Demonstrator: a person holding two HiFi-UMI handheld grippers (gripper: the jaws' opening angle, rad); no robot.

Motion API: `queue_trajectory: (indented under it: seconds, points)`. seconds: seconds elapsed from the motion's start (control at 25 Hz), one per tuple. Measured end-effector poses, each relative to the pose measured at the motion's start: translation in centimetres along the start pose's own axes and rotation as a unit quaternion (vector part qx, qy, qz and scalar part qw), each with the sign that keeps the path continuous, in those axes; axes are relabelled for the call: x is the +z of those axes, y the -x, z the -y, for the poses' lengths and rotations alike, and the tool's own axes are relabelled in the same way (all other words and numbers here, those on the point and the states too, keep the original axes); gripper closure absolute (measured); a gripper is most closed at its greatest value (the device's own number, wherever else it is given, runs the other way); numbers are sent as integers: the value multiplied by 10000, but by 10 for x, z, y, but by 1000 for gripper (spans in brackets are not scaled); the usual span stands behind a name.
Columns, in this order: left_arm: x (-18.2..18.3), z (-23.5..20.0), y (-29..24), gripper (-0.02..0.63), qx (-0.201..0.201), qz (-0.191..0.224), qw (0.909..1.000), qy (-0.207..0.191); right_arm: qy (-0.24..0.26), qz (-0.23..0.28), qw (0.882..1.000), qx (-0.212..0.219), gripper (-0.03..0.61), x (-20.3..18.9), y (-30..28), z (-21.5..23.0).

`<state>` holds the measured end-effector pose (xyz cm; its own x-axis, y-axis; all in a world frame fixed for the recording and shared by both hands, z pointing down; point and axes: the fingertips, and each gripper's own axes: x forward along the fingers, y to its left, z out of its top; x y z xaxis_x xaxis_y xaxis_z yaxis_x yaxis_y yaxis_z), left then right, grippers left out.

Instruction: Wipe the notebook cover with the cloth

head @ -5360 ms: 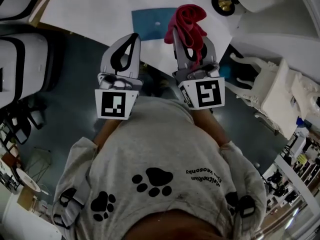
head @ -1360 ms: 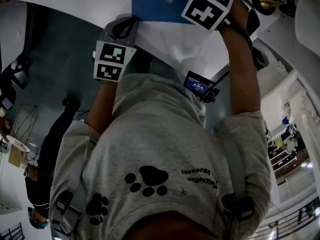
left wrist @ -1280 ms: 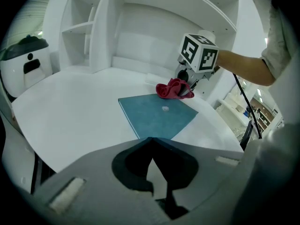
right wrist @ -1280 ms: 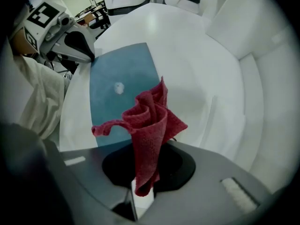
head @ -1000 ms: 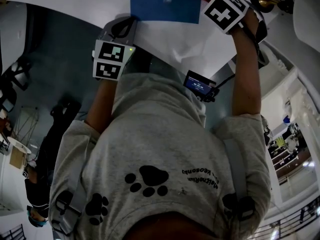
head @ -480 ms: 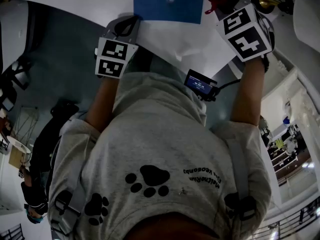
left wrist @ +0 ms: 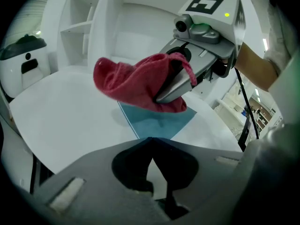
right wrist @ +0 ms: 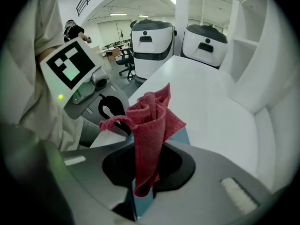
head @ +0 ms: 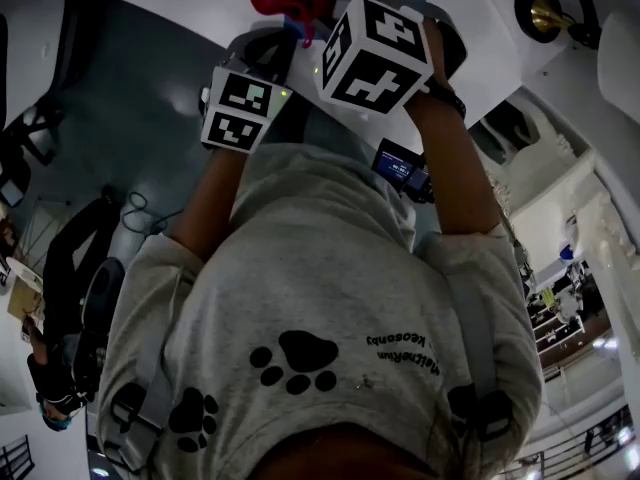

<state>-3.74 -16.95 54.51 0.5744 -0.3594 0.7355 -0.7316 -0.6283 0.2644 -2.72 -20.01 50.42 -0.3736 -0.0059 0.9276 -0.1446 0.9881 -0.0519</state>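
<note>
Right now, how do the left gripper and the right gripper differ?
The left gripper has its fingers shut on nothing, while the right gripper has its fingers shut on the red cloth. The left gripper sits low by the near corner of the blue notebook. The right gripper appears raised over the notebook, with the cloth seemingly off the cover. Both are shut and close to the notebook.

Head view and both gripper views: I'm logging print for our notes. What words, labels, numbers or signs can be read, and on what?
No text can be read for certain.
The shirt print: lettering, upside down, too blurred to read.
The small screen at the chest: lit lines, too small to read.
The left marker cube and right marker cube: square patterns only, no letters.
The notebook and cloth: no print visible.
</note>
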Motion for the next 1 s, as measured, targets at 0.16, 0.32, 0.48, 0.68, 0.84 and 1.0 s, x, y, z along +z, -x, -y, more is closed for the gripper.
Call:
queue_trajectory:
  seconds: [0.16,0.32,0.48,0.68,0.84,1.0]
  points:
    - [0,1,-2,615,5,0,10000,86,233,-575,9980,106,525,0,-26,-5]
    - [1,1,-2,615,-13,1,10000,98,242,-924,9952,212,525,-3,-41,-3]
    - [0,-1,0,615,13,3,9999,132,301,-1200,9918,312,525,0,-44,-3]
    - [0,-2,2,615,12,38,9999,156,285,-1513,9872,429,525,-15,-41,-2]
    - [-1,-3,3,615,61,41,9999,152,163,-1665,9852,385,525,-39,-32,1]
    - [-1,-4,5,615,74,31,9999,133,14,-1822,9828,305,526,-66,-21,4]
